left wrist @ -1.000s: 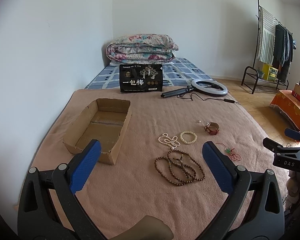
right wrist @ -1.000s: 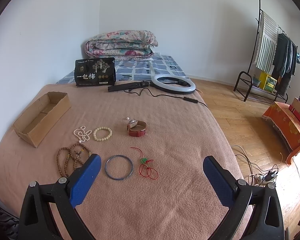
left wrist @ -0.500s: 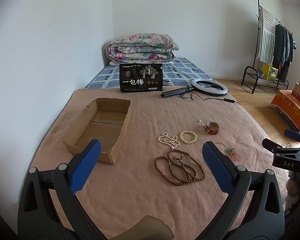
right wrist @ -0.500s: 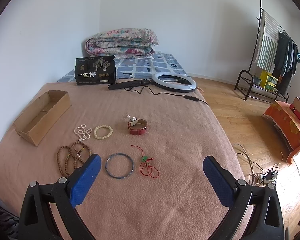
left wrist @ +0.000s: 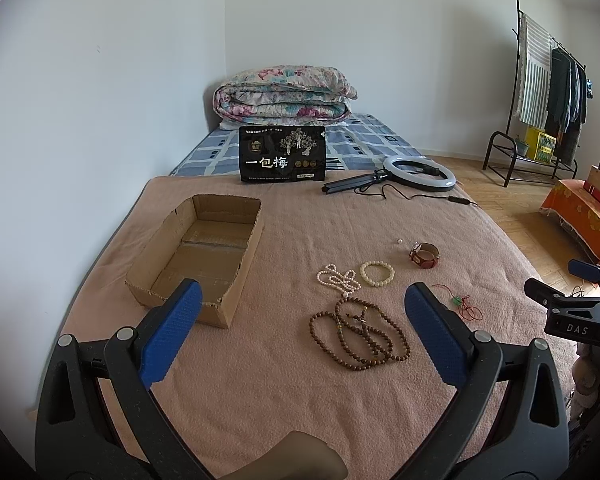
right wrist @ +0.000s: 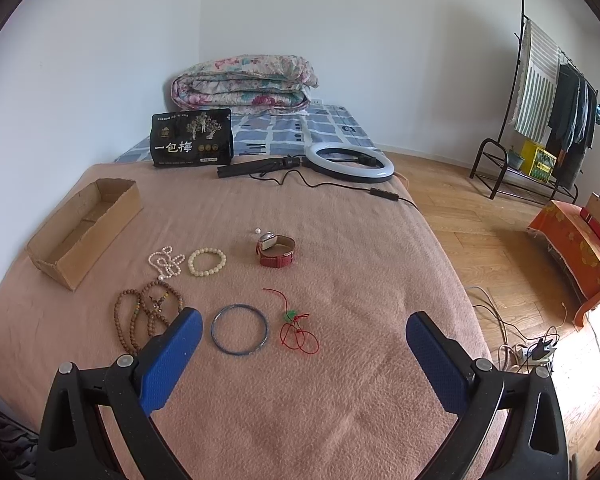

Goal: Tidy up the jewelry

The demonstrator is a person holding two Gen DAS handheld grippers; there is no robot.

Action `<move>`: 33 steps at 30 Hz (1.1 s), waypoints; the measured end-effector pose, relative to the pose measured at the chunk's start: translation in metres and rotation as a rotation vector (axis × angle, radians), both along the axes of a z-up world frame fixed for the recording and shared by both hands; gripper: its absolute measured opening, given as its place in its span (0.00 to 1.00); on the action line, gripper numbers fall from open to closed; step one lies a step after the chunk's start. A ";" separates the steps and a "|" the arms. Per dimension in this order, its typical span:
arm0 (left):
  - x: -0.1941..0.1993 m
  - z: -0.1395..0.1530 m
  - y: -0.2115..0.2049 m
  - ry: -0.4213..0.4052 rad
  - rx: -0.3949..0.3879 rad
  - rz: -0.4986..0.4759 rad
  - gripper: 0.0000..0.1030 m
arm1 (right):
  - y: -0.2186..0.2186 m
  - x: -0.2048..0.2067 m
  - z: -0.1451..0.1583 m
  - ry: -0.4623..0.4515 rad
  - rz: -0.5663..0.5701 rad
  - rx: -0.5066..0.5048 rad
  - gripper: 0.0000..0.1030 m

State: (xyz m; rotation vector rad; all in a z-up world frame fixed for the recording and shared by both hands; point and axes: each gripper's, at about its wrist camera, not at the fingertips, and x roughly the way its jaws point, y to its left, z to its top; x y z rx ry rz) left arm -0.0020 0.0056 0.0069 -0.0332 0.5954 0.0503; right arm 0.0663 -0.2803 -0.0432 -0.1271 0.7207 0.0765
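We see both fisheye views in soft, even daylight, with sharp focus throughout. On the right wrist view a bright sun patch burns out the wooden plank floor (right wrist: 592,344) to the right of the pinkish-brown fleece blanket (right wrist: 300,400); shadows on that blanket stay faint. Straight lines bow toward the edges, and black vignetting fills every corner.
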 end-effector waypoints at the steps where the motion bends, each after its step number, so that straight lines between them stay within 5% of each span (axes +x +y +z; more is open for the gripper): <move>1: 0.000 0.000 0.000 -0.001 0.001 0.000 1.00 | 0.000 0.000 0.000 0.000 -0.001 -0.001 1.00; 20: 0.013 -0.021 0.009 0.057 0.003 0.024 1.00 | -0.011 0.012 -0.007 0.030 -0.041 -0.006 1.00; 33: 0.036 -0.056 0.010 0.209 -0.043 -0.034 1.00 | -0.016 0.036 -0.033 0.145 0.007 0.038 1.00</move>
